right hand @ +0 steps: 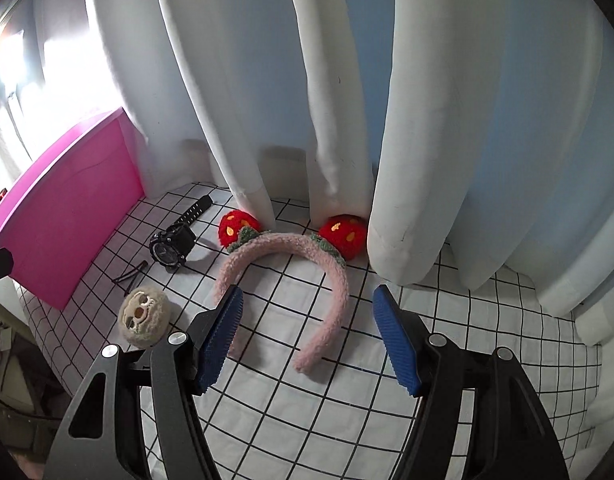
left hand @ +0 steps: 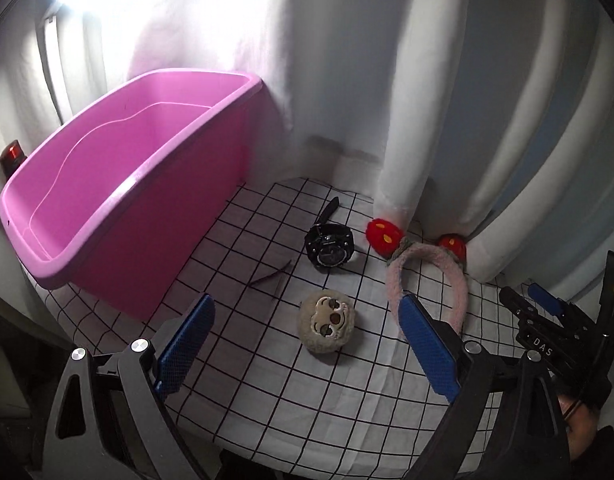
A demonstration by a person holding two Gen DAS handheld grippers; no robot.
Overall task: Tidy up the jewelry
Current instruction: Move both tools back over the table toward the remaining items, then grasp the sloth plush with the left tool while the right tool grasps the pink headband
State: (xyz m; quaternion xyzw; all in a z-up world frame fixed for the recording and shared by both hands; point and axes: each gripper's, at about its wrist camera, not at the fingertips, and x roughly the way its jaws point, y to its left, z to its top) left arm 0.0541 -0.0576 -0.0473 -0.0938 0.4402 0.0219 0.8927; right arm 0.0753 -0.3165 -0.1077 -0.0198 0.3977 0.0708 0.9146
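Headband [right hand: 283, 248]: far strawberry ends touch curtain [right hand: 407, 160]. Watch [right hand: 173, 246] strap partly foreshortened. Left gripper [left hand: 305, 340], right gripper [right hand: 307, 320]: both released, above cloth.

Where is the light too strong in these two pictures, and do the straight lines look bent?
Left wrist view: glare whites out the curtain above the pink bin. The grid cloth lines bow outward. Right wrist view: glare sits only at the upper left edge; the headband and watch are evenly lit and sharp.

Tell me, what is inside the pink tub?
The visible part of the pink tub holds nothing: bare walls and some floor. The near wall hides the rest of the floor.
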